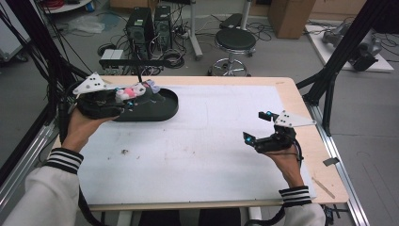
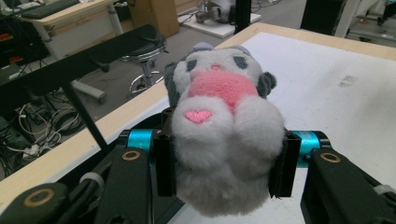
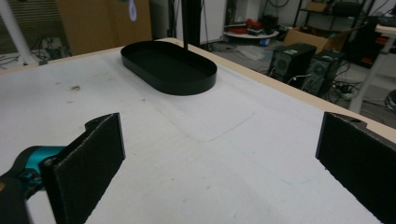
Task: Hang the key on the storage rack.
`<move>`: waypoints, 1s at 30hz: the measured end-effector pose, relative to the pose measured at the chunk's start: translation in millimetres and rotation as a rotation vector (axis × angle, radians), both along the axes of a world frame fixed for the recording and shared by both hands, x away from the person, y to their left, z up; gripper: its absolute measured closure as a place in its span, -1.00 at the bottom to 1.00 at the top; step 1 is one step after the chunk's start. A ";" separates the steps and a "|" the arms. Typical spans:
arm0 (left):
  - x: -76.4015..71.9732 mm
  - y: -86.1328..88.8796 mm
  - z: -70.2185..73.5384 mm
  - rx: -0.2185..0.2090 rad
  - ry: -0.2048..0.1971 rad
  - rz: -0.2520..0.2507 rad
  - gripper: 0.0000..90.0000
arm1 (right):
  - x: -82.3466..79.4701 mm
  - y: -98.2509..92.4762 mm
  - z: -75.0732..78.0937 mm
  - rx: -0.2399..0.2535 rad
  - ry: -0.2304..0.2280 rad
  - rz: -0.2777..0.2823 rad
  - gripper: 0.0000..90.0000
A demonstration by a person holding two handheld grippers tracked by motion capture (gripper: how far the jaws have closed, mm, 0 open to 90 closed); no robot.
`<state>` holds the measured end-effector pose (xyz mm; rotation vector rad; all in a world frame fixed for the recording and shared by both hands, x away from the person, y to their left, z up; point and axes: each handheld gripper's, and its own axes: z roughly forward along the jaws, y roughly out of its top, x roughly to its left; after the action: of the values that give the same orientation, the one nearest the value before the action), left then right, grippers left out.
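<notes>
1. A grey and pink plush toy (image 2: 224,126) is clamped between the jaws of the left gripper (image 2: 226,161); in the left gripper view the black pads (image 2: 164,163) are seen pressing into its soft sides, so the body bulges above and below them.
2. In the high view the toy (image 1: 133,91) is carried at the far left of the table, at the near left end of the black oval tray (image 1: 162,109). It looks to be held in the air and not yet set down, though whether it brushes the tray's rim cannot be told.
3. The right gripper (image 1: 261,126) is held over the white mat (image 1: 197,141) near the right edge, well apart from the tray. Its jaws are spread wide with nothing between them, as the right gripper view confirms, with both pads (image 3: 88,168) far apart and the tray (image 3: 169,70) empty beyond.
4. The step in hand is judged to be the carrying of the toy to the tray, with placing yet to be done.
5. For the next move, the toy should be brought over the middle of the tray, lowered inside its wall, and only then released by parting the left jaws. Because the plush is squeezed, some spring-back is to be expected on release.
</notes>
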<state>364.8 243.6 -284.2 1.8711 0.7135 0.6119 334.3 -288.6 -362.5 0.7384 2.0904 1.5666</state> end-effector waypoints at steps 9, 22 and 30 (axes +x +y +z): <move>10.1 20.4 7.4 -0.024 0.024 0.121 0.23 | -8.1 -18.0 -16.9 0.038 -0.026 -0.063 -0.99; 23.7 37.4 13.3 -0.051 0.022 0.279 0.23 | -14.4 -26.7 -39.5 0.069 -0.053 -0.112 -0.99; 29.1 46.5 15.7 -0.054 0.014 0.350 0.23 | -23.1 -33.8 -55.4 0.105 -0.095 -0.134 -0.99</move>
<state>394.0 290.2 -268.5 1.7145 1.0682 0.7919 311.2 -322.3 -418.0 0.8071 1.8634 1.6144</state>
